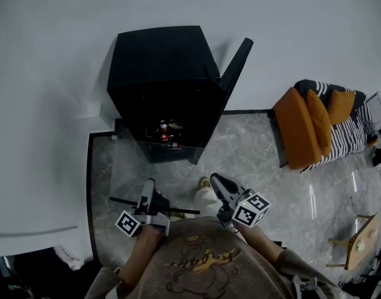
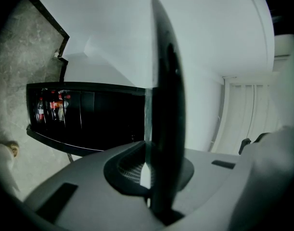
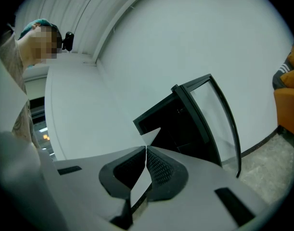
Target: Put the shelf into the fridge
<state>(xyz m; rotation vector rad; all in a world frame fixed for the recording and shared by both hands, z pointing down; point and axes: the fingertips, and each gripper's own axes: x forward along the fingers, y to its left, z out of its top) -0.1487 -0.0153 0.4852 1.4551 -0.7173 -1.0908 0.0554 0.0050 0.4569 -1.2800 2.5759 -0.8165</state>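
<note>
— Black rim, glass pane: that is the shelf point(image 2: 166, 105), and the left tongs point(image 1: 149, 190) are clamped on it. In the left gripper view the dark rim runs straight up between the two jaws, with the pane's edge just beside it.

— And the right tongs point(image 3: 147, 150)?

— Jaws together, tips touching, nothing between them. In the head view they hang just beside the right end of the shelf's rim, without a grip on it.

— Where does the shelf lie, then?

— In front of the person, about level above the marbled floor point(image 1: 252, 167), held by its near rim. The pane reaches away from the tongs toward the foot of the fridge point(image 1: 162, 86). It is outside the fridge.

— And the fridge itself?

— Black, standing against the white wall point(image 1: 302, 30), its door point(image 1: 237, 64) swung open to the right. Some bottles point(image 1: 165, 129) show low down inside. Well off to the right stands an orange seat point(image 1: 299, 129) with a striped cushion.
</note>
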